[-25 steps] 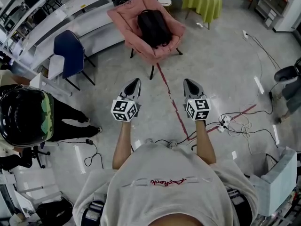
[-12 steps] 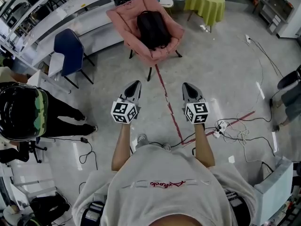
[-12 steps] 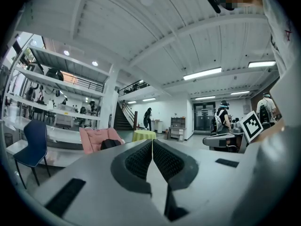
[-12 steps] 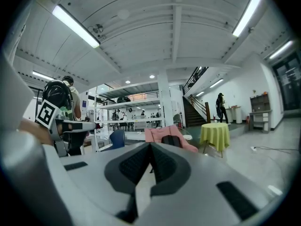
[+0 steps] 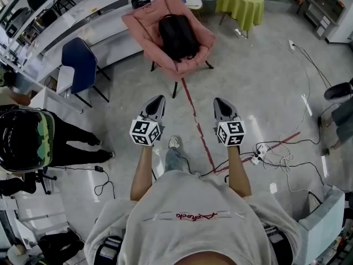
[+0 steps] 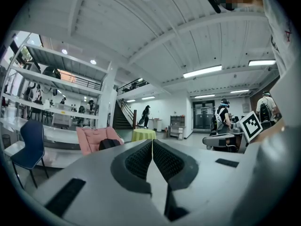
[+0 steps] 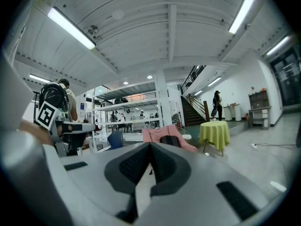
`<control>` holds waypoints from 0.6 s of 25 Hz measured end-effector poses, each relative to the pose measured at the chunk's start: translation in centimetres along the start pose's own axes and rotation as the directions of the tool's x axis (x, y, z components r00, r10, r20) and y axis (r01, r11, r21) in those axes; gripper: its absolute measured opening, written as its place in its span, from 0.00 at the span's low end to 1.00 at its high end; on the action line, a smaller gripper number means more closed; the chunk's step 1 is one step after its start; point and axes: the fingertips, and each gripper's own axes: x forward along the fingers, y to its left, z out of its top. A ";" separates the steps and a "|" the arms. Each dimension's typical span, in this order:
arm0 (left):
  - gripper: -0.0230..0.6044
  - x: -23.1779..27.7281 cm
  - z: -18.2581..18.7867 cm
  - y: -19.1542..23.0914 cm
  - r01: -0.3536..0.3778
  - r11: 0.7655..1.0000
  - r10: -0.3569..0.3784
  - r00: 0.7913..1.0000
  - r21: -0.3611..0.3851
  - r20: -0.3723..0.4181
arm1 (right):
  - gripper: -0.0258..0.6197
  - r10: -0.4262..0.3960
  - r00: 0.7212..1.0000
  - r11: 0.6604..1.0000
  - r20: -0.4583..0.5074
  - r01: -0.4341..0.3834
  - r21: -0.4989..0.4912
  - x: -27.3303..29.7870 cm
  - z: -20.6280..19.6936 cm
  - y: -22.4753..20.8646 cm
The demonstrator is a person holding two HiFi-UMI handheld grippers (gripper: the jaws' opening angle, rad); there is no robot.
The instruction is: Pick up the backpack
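Your left tongs [image 5: 158, 99] and right tongs [image 5: 220, 101] are both pressed together with nothing between them, side by side and well short of the pink armchair [image 5: 142, 21]. The black backpack [image 5: 177, 36] sits on the armchair's seat. Red floor tape [image 5: 196, 118] runs from the armchair, passing between your tongs. In the head view, the blue chair [image 5: 80, 63] is left of the armchair.

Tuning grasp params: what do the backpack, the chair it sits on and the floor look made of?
Backpack: black woven fabric, probably nylon or polyester, matte. It slumps softly and shows no shine.
Armchair: pink padded upholstery, matte, with puffy cushioned sides. The exact cloth is unclear.
Floor: hard, pale and polished, perhaps stone or sealed concrete. Bright light reflections show on it.
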 end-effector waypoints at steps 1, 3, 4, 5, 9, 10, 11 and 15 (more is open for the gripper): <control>0.06 0.5 0.0 0.3 0.002 1.000 -0.002 1.000 -0.001 0.000 | 0.07 0.000 1.000 1.000 0.000 0.000 0.000 0.5 0.0 -0.2; 0.06 1.6 -0.1 1.1 0.007 1.000 -0.007 1.000 -0.005 0.001 | 0.07 -0.001 1.000 1.000 -0.002 0.001 -0.003 1.7 0.0 -0.5; 0.06 2.2 -0.3 1.5 0.011 1.000 -0.011 1.000 -0.007 0.002 | 0.07 -0.003 1.000 1.000 -0.004 0.003 -0.004 2.4 0.0 -0.7; 0.06 2.9 -0.4 1.9 0.015 1.000 -0.015 1.000 -0.009 0.002 | 0.07 -0.005 1.000 1.000 -0.007 0.005 -0.006 3.1 -0.1 -0.9; 0.06 5.8 -0.6 4.3 0.031 0.999 -0.031 0.999 -0.021 0.009 | 0.07 -0.021 1.000 1.000 -0.011 0.021 -0.016 6.3 0.2 -2.0; 0.06 6.7 -0.5 5.1 0.034 0.999 -0.034 0.999 -0.024 0.011 | 0.07 -0.026 1.000 1.000 -0.013 0.026 -0.018 7.4 0.4 -2.3; 0.06 7.6 -0.5 6.1 0.037 0.999 -0.037 0.999 -0.028 0.012 | 0.07 -0.030 0.999 0.999 -0.015 0.030 -0.019 8.6 0.5 -2.5; 0.06 11.4 0.1 10.3 0.049 0.998 -0.048 0.999 -0.046 0.015 | 0.07 -0.042 0.999 0.999 -0.027 0.041 -0.029 14.0 1.6 -3.1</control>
